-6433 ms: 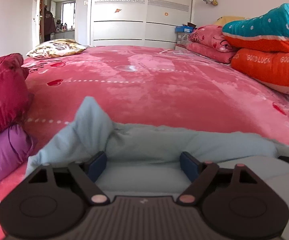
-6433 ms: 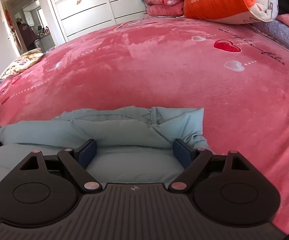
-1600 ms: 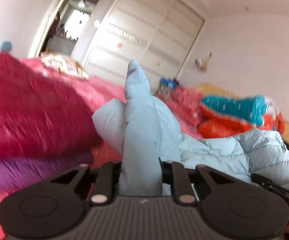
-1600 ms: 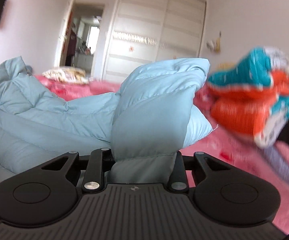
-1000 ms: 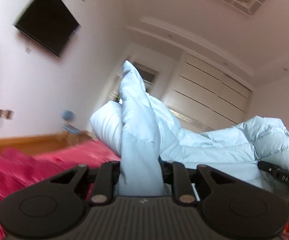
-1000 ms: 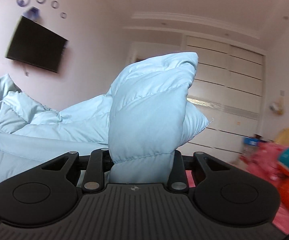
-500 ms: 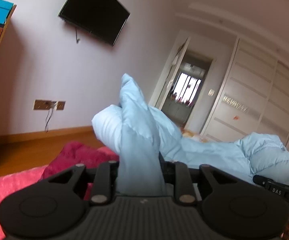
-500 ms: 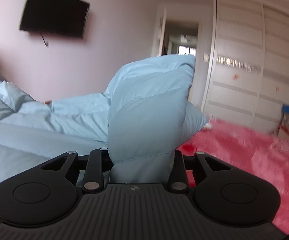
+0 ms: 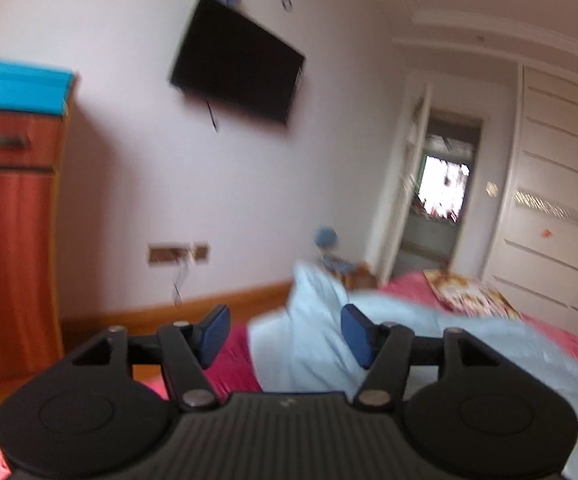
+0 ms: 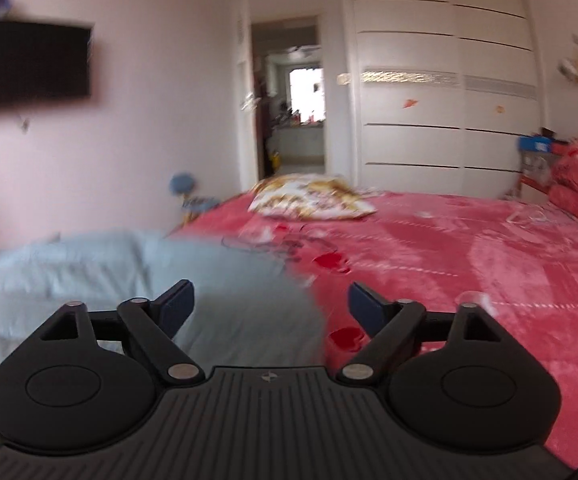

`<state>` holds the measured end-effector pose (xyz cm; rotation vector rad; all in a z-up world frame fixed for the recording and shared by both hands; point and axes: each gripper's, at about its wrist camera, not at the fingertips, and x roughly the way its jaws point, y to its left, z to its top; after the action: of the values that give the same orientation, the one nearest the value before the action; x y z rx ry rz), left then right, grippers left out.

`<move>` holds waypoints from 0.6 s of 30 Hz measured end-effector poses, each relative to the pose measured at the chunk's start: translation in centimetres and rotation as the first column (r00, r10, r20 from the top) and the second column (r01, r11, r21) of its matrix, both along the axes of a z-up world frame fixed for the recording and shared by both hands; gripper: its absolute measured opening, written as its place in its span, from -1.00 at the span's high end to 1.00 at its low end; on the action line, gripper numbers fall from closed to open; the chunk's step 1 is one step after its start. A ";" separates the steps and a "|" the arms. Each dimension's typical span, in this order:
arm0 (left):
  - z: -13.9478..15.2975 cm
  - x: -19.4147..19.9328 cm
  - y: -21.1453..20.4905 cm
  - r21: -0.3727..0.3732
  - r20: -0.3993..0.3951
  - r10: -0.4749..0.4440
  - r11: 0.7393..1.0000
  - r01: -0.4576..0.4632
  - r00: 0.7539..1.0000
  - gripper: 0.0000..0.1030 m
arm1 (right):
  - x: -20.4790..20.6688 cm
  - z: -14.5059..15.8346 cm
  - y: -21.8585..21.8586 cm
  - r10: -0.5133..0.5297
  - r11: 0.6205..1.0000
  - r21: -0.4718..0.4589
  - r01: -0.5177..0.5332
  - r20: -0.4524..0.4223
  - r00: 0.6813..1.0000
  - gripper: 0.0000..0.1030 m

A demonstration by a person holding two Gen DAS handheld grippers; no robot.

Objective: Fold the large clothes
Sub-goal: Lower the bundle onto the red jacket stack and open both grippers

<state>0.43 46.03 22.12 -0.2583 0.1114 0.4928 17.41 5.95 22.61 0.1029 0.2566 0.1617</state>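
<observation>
One pale blue jacket, one patterned pillow, one wall television.

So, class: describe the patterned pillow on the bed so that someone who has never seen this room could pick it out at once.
Start at the white wardrobe and the open doorway beside it, then drop to the red bedspread in front of them. The pillow lies at the bed's far edge, nearest the doorway. It alone is cream with a gold and brown print; the jacket is plain pale blue.

Bright daylight, blurred, seemingly motion-smeared.

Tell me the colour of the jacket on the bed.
Pale blue. The jacket shows best in the right wrist view, lying on the pink bed.
</observation>
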 end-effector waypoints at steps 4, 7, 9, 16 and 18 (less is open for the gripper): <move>1.3 -1.2 -1.1 -0.029 0.123 -0.086 0.996 0.090 0.989 -0.23 | -2.7 1.2 0.6 0.083 0.993 0.073 -0.089 0.080 0.993 -1.00; 1.0 -0.3 -2.0 -0.056 0.149 -0.218 0.972 0.229 0.964 -0.32 | -2.6 0.6 2.8 0.217 0.970 0.099 -0.221 0.052 0.975 -1.00; 0.3 0.9 -2.7 -0.046 0.108 -0.249 0.966 0.255 0.962 -0.32 | -2.2 -0.1 4.4 0.265 0.962 0.062 -0.266 0.029 0.964 -1.00; -3.8 4.7 -1.9 -0.072 -0.093 -0.207 0.977 0.201 0.974 -0.32 | -1.5 -4.4 8.6 0.242 0.967 -0.057 -0.249 -0.108 0.964 -1.00; -4.7 4.9 -1.0 -0.098 -0.103 -0.206 0.976 0.196 0.973 -0.32 | -1.0 -5.0 8.8 0.229 0.970 -0.048 -0.237 -0.133 0.964 -1.00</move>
<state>5.28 45.02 17.43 -0.3016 0.2676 0.3011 16.37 14.78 17.60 0.0193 0.4002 0.3818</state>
